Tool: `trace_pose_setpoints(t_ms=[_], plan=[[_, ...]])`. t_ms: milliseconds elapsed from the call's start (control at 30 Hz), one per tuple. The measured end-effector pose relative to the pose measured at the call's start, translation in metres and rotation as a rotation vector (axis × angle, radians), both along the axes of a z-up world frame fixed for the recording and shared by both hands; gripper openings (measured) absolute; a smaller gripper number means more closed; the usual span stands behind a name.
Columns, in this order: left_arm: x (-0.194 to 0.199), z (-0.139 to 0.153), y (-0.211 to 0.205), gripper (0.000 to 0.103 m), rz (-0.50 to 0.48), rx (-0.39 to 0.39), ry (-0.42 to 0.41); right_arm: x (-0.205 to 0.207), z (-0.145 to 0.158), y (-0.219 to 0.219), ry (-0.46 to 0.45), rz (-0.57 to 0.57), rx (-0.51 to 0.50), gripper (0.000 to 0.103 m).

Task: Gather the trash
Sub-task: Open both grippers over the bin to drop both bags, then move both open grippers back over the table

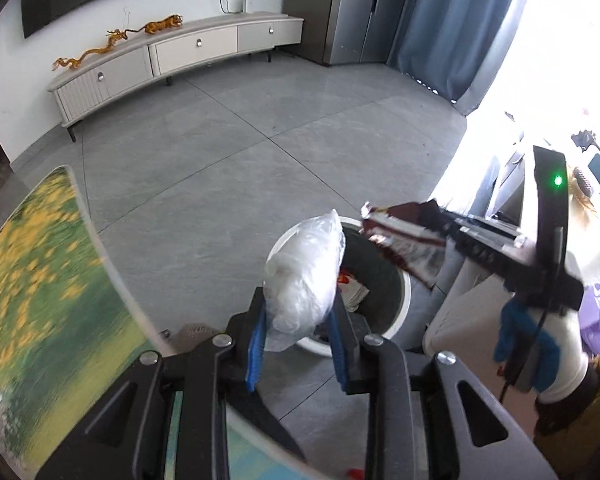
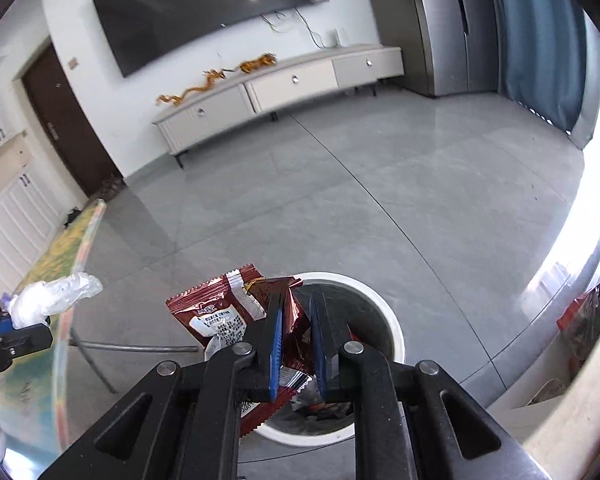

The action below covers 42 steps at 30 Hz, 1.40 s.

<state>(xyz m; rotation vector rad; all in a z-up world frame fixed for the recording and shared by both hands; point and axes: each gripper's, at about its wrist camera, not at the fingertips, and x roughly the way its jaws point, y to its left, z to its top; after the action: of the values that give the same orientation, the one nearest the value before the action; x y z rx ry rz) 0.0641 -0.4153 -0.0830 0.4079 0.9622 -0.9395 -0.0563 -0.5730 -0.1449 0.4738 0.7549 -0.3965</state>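
Observation:
My left gripper (image 1: 300, 298) is shut on a crumpled clear plastic bag (image 1: 303, 264), which sticks up between the blue pads. It hangs over the near left rim of a round white bin (image 1: 404, 300) with a dark liner and some paper scraps (image 1: 351, 290) inside. My right gripper (image 2: 298, 300) is shut on a red-brown snack wrapper (image 2: 216, 312), held above the same bin (image 2: 395, 332). In the left wrist view the right gripper (image 1: 443, 228) reaches in from the right with the wrapper (image 1: 395, 236) over the bin's far rim. In the right wrist view the left gripper (image 2: 20, 330) and its plastic bag (image 2: 52, 296) show at the left edge.
A glass table with a yellow-green flowered cover (image 1: 40, 280) lies to the left of the bin. White furniture (image 1: 459, 300) stands close on the bin's right. A gloved hand (image 1: 539, 340) carries the right gripper. Grey tiled floor (image 1: 260, 140) stretches to a low TV cabinet (image 1: 180, 52).

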Motion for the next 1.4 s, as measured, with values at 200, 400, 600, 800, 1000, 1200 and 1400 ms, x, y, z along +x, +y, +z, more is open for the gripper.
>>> trace_pose_setpoints(t_ms=[200,400,600,800,1000,1200,1400], plan=[[0.015,-0.024,-0.046,0.032,0.017,-0.005,0.079,0.021,-0.034,-0.024,0.047,-0.032,0.039,0.017],[0.019,-0.035,-0.065,0.052,0.031,-0.038,0.142,0.028,-0.048,-0.031,0.078,-0.073,0.064,0.033],[0.015,-0.023,-0.055,0.052,0.036,-0.048,0.108,0.018,-0.04,-0.026,0.072,-0.095,0.055,0.044],[0.012,0.001,-0.023,0.052,0.096,-0.073,0.024,0.015,-0.019,-0.011,0.036,-0.077,0.032,0.054],[0.009,0.033,0.025,0.053,0.203,-0.103,-0.096,0.012,0.011,0.014,-0.003,-0.041,-0.019,0.057],[0.007,0.053,0.076,0.056,0.317,-0.104,-0.205,0.006,0.039,0.038,-0.037,-0.019,-0.075,0.068],[0.002,0.072,0.127,0.057,0.42,-0.118,-0.287,0.005,0.064,0.066,-0.063,0.008,-0.128,0.08]])
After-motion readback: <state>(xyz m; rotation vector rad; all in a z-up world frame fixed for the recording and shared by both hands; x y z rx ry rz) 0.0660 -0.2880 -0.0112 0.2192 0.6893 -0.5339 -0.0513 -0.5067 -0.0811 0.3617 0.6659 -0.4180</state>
